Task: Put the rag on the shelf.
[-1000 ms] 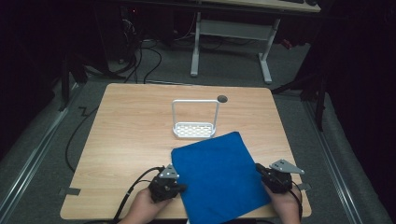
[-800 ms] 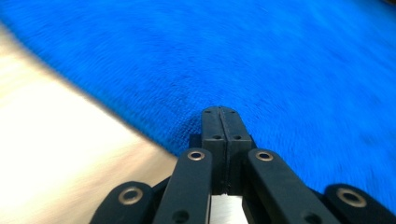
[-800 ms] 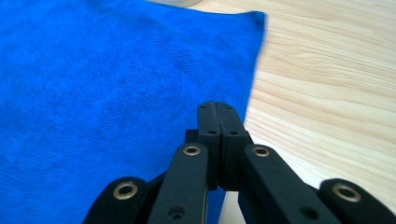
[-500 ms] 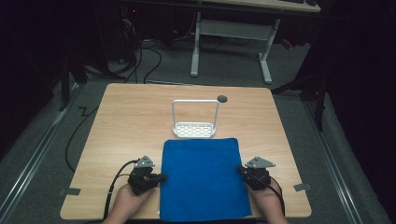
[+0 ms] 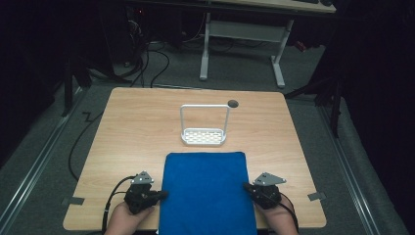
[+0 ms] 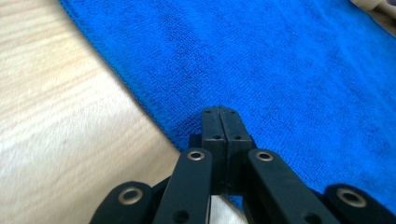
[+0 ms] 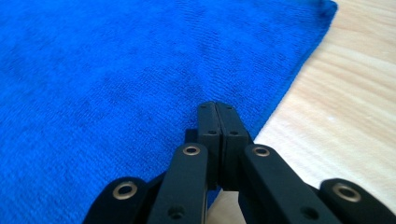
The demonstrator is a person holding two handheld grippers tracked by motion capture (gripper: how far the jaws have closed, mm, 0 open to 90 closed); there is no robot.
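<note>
Towel (image 5: 208, 193) is now lying squared up at lower centre of the desk (image 5: 132, 132), no longer skewed; you're pinching its side edges with left tool (image 5: 161, 194) and right tool (image 5: 248, 186), both clamped shut.

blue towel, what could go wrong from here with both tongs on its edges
The left tongs and right tongs are shut, each at a side edge of the blue towel. Whether cloth is actually pinched is hard to tell, so an edge could slip free on a lift. The towel's near end hangs past the table edge and may drag it off. If swung forward, it could knock the white rack just beyond it.
</note>
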